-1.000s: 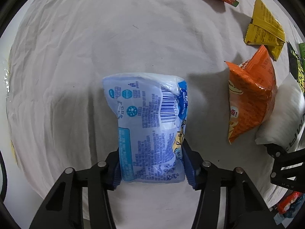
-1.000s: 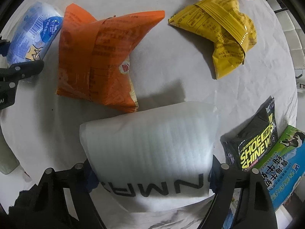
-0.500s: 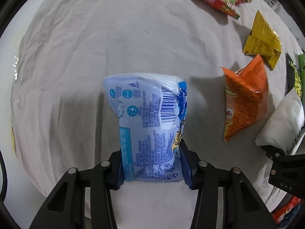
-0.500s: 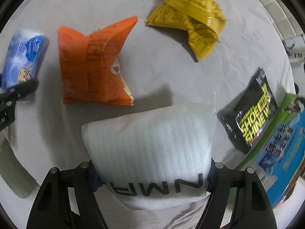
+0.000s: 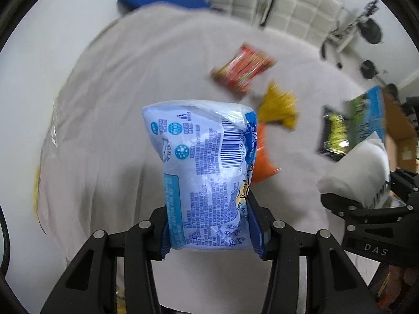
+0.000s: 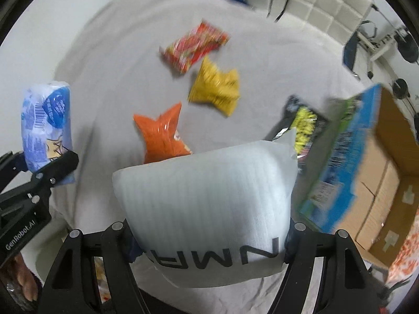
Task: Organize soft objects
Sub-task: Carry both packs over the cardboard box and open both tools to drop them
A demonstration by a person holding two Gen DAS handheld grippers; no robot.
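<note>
My left gripper (image 5: 208, 229) is shut on a light blue tissue pack (image 5: 204, 172) and holds it up above the white cloth-covered table (image 5: 125, 99). The pack also shows in the right wrist view (image 6: 45, 128) at far left. My right gripper (image 6: 209, 238) is shut on a white foam pouch (image 6: 209, 198) with black letters, lifted off the table. The pouch also shows in the left wrist view (image 5: 358, 172) at right.
On the cloth lie an orange snack bag (image 6: 162, 136), a yellow bag (image 6: 217, 89), a red bag (image 6: 193, 44) and a black packet (image 6: 301, 123). A blue-green carton (image 6: 345, 154) and cardboard boxes (image 6: 387, 172) stand at right. White chairs (image 5: 288, 2) stand behind.
Both grippers have lifted their packs high off the table and tilted up, so the room beyond has come into view. Both stay shut on their loads.
</note>
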